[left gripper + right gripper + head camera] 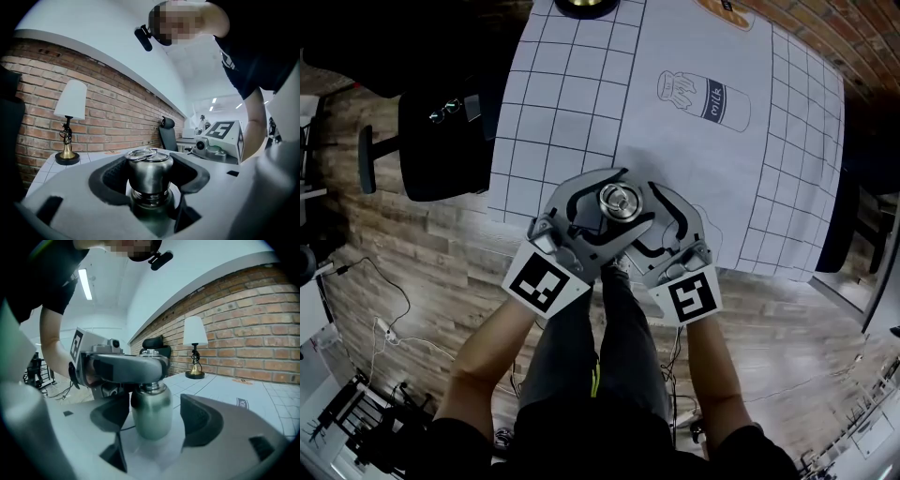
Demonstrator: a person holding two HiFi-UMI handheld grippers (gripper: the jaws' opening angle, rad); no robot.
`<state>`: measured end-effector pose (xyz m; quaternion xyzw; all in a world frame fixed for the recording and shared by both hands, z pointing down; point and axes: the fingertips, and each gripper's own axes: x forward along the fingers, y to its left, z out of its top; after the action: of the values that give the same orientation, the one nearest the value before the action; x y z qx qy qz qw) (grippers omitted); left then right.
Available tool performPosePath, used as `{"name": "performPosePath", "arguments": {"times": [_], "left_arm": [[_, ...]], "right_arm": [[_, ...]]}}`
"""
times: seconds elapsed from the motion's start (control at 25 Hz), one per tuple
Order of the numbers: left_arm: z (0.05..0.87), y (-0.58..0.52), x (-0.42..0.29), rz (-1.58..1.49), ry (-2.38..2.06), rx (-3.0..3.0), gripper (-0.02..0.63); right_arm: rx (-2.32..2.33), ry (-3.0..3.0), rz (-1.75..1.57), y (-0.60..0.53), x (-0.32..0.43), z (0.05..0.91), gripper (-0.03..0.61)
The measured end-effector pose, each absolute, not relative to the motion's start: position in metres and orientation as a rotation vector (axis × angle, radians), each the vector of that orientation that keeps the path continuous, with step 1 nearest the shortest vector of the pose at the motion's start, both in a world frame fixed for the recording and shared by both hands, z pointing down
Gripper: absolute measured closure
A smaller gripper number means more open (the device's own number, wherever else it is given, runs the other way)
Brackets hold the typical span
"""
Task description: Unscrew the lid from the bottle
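Beyond the bottle [151,416], the table [694,159] lies open from 11 to 2 o'clock; a lamp [70,101] stands far at 12, a chair [441,131] at 10, off the table.

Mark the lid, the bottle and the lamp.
lid [149,173]: left gripper view, its steel side.
bottle [151,416]: right gripper view, its body.
lamp [71,99]: left gripper view, its shade.

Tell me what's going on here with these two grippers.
A person with a gripper in each hand is working on a steel bottle that stands on the table. The left gripper looks closed on the lid, which sits on the bottle. The right gripper has the bottle's body between its jaws, but they stand apart, so it isn't clamped yet.
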<state>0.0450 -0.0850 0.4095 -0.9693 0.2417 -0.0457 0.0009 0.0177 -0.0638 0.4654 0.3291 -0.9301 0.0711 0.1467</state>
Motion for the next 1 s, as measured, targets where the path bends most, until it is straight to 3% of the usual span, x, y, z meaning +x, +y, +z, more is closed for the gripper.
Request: {"name": "performPosePath", "arguments": {"times": [0.6, 1.0], "left_arm": [[0.367, -0.082, 0.021, -0.108, 0.947, -3.08, 0.344], [0.337, -0.065, 0.005, -0.084, 1.034, -3.053, 0.344]], "right_arm": [[1.104, -2.57, 0.224, -0.047, 0.061, 0.426, 0.272], [1.239, -2.52, 0.174, -0.039, 0.078, 0.391, 0.556]]}}
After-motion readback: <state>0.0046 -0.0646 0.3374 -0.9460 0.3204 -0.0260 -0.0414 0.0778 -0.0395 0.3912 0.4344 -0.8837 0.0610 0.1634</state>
